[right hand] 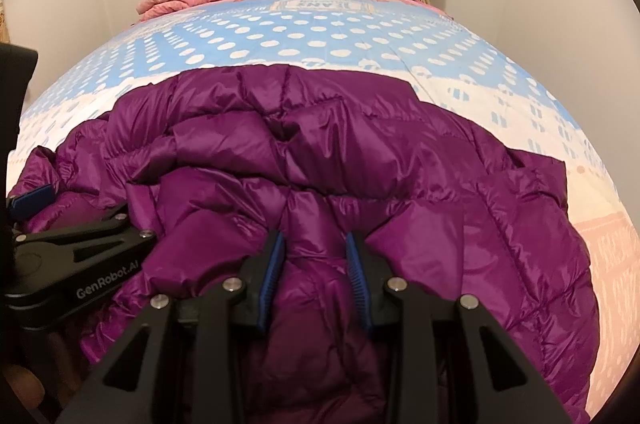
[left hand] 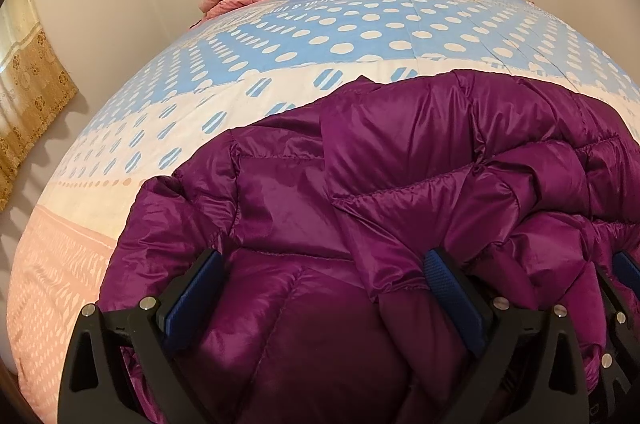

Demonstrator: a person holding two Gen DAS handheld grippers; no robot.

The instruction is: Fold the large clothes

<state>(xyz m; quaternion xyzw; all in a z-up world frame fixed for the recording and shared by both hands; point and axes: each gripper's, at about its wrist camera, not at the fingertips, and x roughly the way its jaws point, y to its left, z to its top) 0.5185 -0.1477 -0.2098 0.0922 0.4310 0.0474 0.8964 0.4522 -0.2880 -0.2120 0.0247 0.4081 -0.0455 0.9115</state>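
The purple down jacket [left hand: 360, 191] lies bunched on the bed [left hand: 280, 35], on its polka-dot bedspread near the foot end, partly doubled over itself. It looks light and puffy, with a shiny nylon shell — likely slippery, springy, and inclined to slide or puff back open after a fold. The left tool [left hand: 320, 288] is spread wide over the near edge, gripping nothing. The right tool [right hand: 316, 264] has its blue pads [right hand: 272, 268] narrowed around a ridge of the quilted fabric; whether it truly pinches it I cannot tell. Best hold is probably at stitched seams or the hem — where the filling is thin — taking both layers together.
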